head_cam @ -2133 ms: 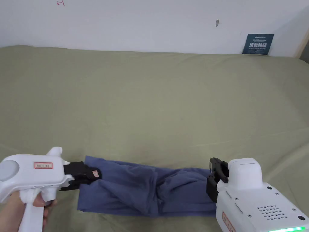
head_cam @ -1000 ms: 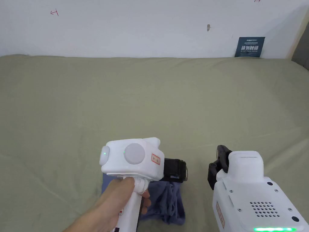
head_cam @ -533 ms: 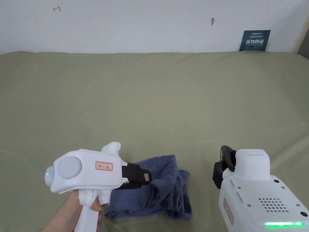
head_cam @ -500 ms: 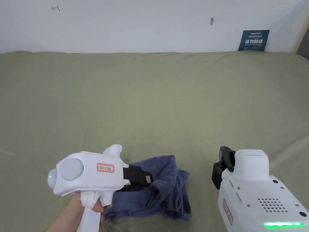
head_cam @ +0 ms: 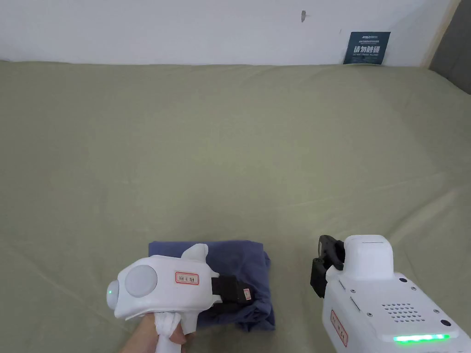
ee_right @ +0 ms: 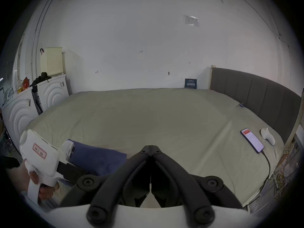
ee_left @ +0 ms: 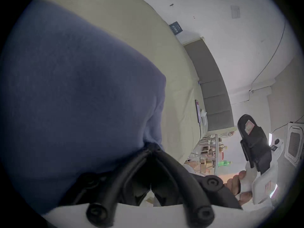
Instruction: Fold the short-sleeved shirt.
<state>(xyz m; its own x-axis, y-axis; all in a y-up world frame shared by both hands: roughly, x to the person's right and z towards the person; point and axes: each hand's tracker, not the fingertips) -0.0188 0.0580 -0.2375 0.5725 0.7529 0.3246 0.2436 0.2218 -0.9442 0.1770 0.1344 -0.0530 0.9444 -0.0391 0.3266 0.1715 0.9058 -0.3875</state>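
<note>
The blue short-sleeved shirt point(head_cam: 239, 259) lies as a compact folded rectangle near the front of the olive bed point(head_cam: 230, 138). My left gripper point(head_cam: 246, 294) rests across its near right part, pointing right. In the left gripper view the jaws point(ee_left: 150, 146) are together, with a pucker of shirt point(ee_left: 74, 83) pinched at their tips. My right gripper point(head_cam: 322, 257) hovers over bare sheet just right of the shirt. In the right gripper view its jaws point(ee_right: 151, 146) meet with nothing between them, and the shirt point(ee_right: 98, 157) lies to the left.
A phone point(ee_right: 252, 140) on a cable and a small white object point(ee_right: 268, 135) lie at the bed's right side, below a grey headboard point(ee_right: 255, 91). A blue sign point(head_cam: 366, 48) leans on the back wall. White cabinets point(ee_right: 49, 90) stand left of the bed.
The shirt was a long strip between both grippers. My left gripper carried its left end over to the right, doubling it, and now lies on the folded stack. The right gripper stayed about where it was.
</note>
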